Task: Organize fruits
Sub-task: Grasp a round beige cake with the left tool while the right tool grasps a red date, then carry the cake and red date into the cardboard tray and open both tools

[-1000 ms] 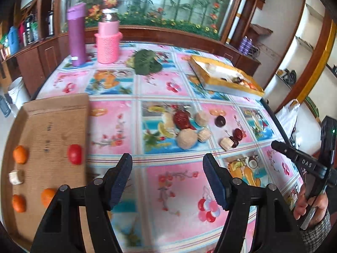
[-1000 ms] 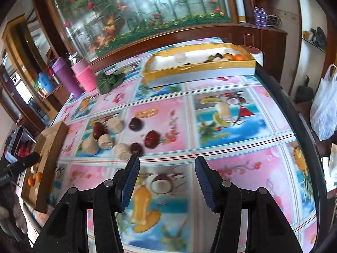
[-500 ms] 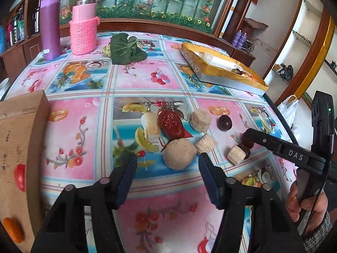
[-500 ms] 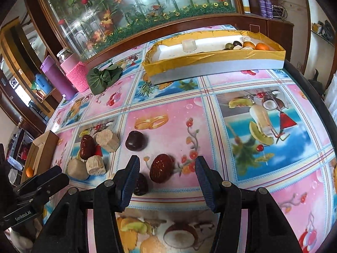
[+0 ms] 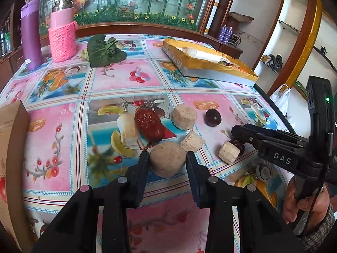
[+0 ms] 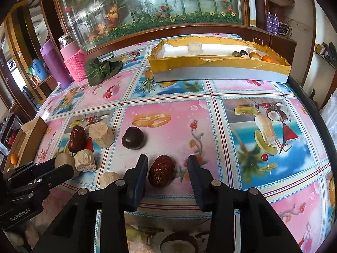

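On the near part of the bench [image 5: 118, 80], your left gripper [image 5: 167, 158] has its jaws pressed against both sides of a round tan fruit [image 5: 167, 162]; they have just been closing onto it. Just beyond it lie a wrinkled red date [image 5: 149, 124] and pale cut chunks. Your right gripper [image 6: 167, 167] straddles a dark red date [image 6: 161, 170]; its jaws have just been closing, yet a gap shows on the right side, so it is not clamped. The gold-edged tray [image 6: 219, 64] sits at the far right.
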A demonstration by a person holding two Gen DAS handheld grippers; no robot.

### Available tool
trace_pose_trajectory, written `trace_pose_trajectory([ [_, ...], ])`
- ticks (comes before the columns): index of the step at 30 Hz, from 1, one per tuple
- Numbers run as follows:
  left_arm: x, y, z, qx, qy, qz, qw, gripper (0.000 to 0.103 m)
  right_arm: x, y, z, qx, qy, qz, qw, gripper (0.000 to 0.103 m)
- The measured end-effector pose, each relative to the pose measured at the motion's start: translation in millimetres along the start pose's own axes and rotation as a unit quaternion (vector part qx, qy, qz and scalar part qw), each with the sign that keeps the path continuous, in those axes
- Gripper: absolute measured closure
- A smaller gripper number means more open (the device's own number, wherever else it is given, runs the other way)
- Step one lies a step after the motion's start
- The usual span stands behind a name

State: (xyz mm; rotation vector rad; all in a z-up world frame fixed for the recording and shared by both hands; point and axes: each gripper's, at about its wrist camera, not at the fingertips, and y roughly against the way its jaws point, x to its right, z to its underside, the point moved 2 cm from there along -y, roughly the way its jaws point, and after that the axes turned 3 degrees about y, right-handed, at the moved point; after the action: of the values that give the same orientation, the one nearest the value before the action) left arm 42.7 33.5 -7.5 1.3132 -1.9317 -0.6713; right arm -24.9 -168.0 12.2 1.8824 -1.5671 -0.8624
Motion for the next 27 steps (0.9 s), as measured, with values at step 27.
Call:
trace_pose_trajectory([
  [27, -47.8, 141.7, 24.6, 0.103, 0.082, -0.015, 0.9912, 0.069, -60.9, 71.0, 1.4, 0.04, 0.033, -0.051, 0.997, 0.08],
])
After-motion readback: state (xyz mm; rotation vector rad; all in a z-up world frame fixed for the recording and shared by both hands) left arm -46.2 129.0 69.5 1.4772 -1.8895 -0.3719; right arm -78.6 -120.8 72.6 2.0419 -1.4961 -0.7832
